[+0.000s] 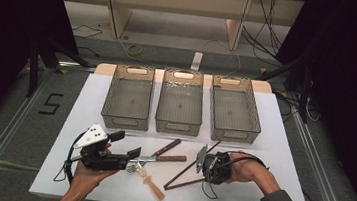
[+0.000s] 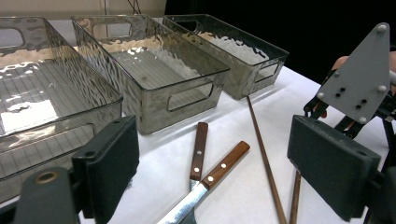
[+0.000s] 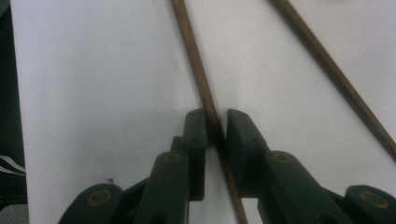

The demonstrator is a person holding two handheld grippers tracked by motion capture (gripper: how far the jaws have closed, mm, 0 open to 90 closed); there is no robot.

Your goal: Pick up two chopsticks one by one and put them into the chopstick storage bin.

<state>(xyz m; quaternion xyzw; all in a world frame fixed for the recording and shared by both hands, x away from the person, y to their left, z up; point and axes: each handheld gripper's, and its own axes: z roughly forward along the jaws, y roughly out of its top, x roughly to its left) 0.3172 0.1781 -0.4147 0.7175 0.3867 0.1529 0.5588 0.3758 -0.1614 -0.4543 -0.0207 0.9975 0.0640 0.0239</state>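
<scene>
At lower right of the high view, the right gripper [image 3: 216,122] pinches one brown chopstick [image 3: 196,70] on the white table [image 1: 273,140] (left gripper [image 2: 212,163] idle, jaws agape), a lift toward the bins [image 1: 179,125] likely next.

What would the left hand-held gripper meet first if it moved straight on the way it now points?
Probably the two wooden-handled knives lying crossed on the table just ahead of the left hand-held gripper; the middle clear bin stands beyond them.

High view: overhead, facing forward and down over the whole desk [image 1: 107,183]. Left gripper view: low, level, toward three bins [image 2: 154,74]. Right gripper view: close, straight down. Shared: chopsticks [image 3: 196,70].
</scene>
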